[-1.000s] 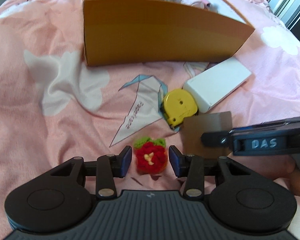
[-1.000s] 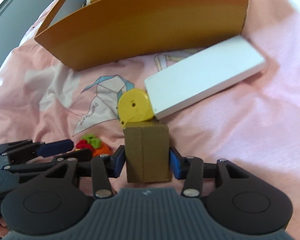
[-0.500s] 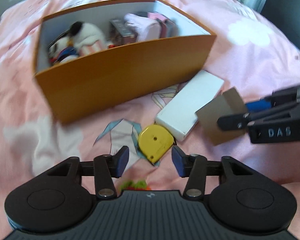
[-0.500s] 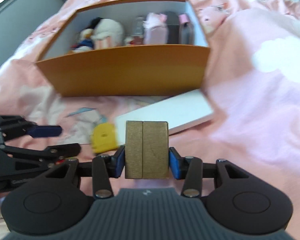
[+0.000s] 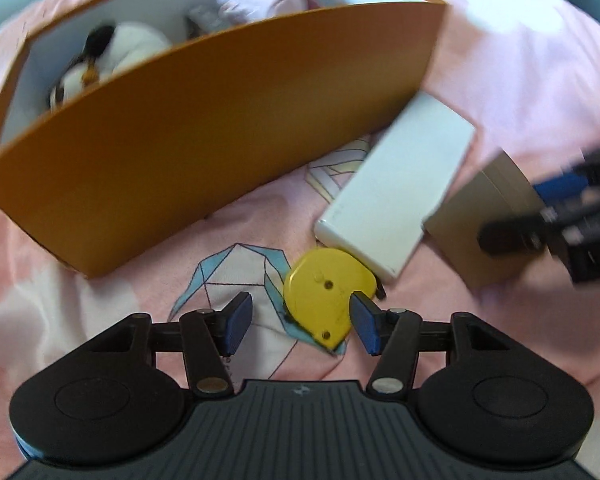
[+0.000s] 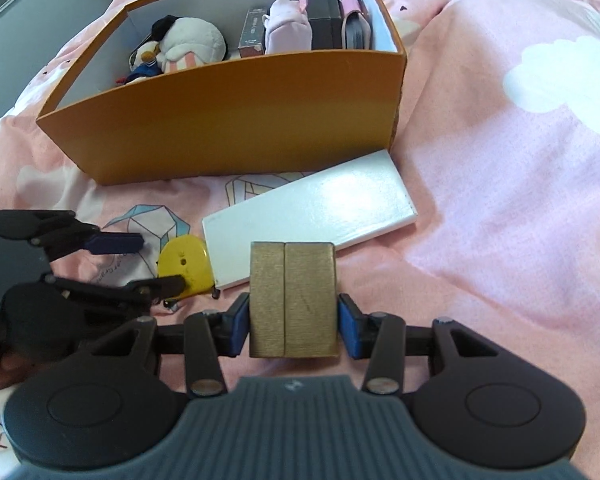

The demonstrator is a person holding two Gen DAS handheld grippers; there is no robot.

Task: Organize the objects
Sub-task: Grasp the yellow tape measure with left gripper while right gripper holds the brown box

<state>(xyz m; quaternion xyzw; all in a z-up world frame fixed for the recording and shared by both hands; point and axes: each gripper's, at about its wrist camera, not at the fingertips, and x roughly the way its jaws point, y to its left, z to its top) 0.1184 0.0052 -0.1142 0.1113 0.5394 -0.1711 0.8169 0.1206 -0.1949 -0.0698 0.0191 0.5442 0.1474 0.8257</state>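
A yellow tape measure (image 5: 324, 300) lies on the pink bedsheet, between the fingers of my left gripper (image 5: 302, 320). The jaws are opening and neither pad presses on it; it sits nearer the right finger. My right gripper (image 6: 292, 328) is shut on a small brown box (image 6: 292, 300), held above the sheet. From the right wrist view, the left gripper (image 6: 140, 264) straddles the tape measure (image 6: 186, 266). A flat white box (image 6: 312, 212) lies just behind, before the open orange box (image 6: 240, 116). The left wrist view shows the brown box (image 5: 480, 216) at right.
The orange box (image 5: 220, 152) holds a white plush toy (image 6: 192, 42), a pink soft item (image 6: 288, 28) and several small dark boxes. Its near wall stands tall in front of both grippers. The flat white box (image 5: 396, 196) touches the tape measure's far edge. Pink bedding spreads to the right.
My left gripper moved off the red knitted piece, now out of view, to the yellow tape measure, and its jaws widened. My right gripper rose with the brown box.
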